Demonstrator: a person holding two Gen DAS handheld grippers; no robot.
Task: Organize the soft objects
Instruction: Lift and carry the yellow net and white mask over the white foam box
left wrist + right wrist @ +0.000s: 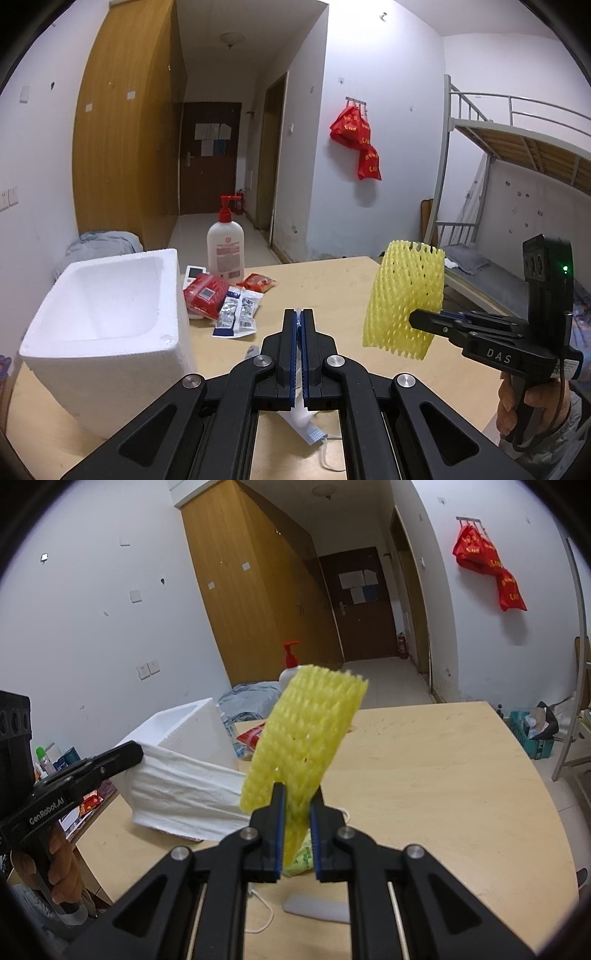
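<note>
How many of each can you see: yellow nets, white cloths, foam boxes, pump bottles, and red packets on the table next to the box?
Yellow net, in the right claw: 1
White cloth, in the left claw: 1
Foam box: 1
Pump bottle: 1
Red packets: 2
Total: 6

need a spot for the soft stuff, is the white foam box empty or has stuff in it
Empty as far as it shows: the white foam box is open-topped, and the left wrist view shows only bare white walls and floor inside; its near corner is hidden.
</note>
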